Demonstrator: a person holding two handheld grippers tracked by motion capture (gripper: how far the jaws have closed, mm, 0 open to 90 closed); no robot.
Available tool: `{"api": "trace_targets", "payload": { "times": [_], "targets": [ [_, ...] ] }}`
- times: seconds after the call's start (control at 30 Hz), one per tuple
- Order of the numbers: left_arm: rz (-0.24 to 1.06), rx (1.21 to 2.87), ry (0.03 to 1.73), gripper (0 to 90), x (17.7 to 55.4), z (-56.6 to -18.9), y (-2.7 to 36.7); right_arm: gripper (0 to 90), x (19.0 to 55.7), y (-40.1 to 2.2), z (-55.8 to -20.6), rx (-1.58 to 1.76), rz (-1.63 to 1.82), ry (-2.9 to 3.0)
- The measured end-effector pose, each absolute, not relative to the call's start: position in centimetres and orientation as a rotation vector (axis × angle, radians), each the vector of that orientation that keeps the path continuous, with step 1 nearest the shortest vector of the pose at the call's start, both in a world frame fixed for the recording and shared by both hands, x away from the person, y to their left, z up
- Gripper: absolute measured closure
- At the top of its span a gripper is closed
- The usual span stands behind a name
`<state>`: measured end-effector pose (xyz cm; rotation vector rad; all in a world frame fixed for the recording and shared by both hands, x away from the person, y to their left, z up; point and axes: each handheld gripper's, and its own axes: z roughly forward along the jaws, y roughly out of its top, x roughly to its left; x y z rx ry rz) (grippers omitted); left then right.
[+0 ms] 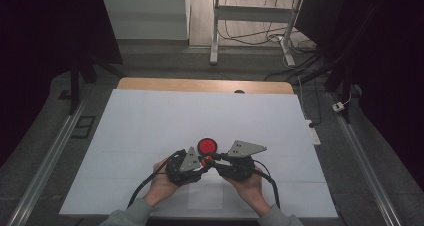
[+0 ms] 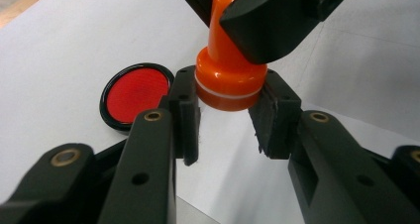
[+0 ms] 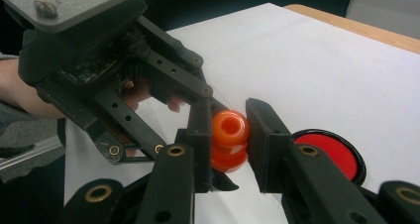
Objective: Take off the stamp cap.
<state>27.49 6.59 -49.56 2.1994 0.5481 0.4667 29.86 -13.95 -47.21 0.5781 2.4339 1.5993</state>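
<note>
An orange stamp [image 1: 205, 160] hangs just above the white sheet, held between both grippers. In the left gripper view my left gripper [image 2: 227, 96] is shut on the stamp's [image 2: 228, 75] wide base, one pad on each side. The right gripper [image 2: 262, 16] comes in from above and clamps the neck. In the right gripper view my right gripper [image 3: 229, 131] is shut on the stamp's handle [image 3: 230, 130], with the left gripper [image 3: 195, 116] meeting it from the left. A round red ink pad [image 1: 207, 146] with a black rim lies on the sheet just beyond the stamp.
The white sheet [image 1: 150, 136] covers most of the table, and a strip of wooden edge [image 1: 200, 84] shows at the back. A white power strip [image 1: 313, 135] lies off the table's right side. Desk legs and cables stand on the floor behind.
</note>
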Motion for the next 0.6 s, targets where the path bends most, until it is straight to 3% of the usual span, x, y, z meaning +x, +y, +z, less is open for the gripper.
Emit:
{"api": "trace_targets", "payload": {
  "times": [0.6],
  "targets": [
    [0.454, 2.207, 0.553, 65.3, 27.64, -49.78, 6.6, 72.6, 29.8, -13.86, -47.48, 0.602, 1.597, 2.426]
  ]
}}
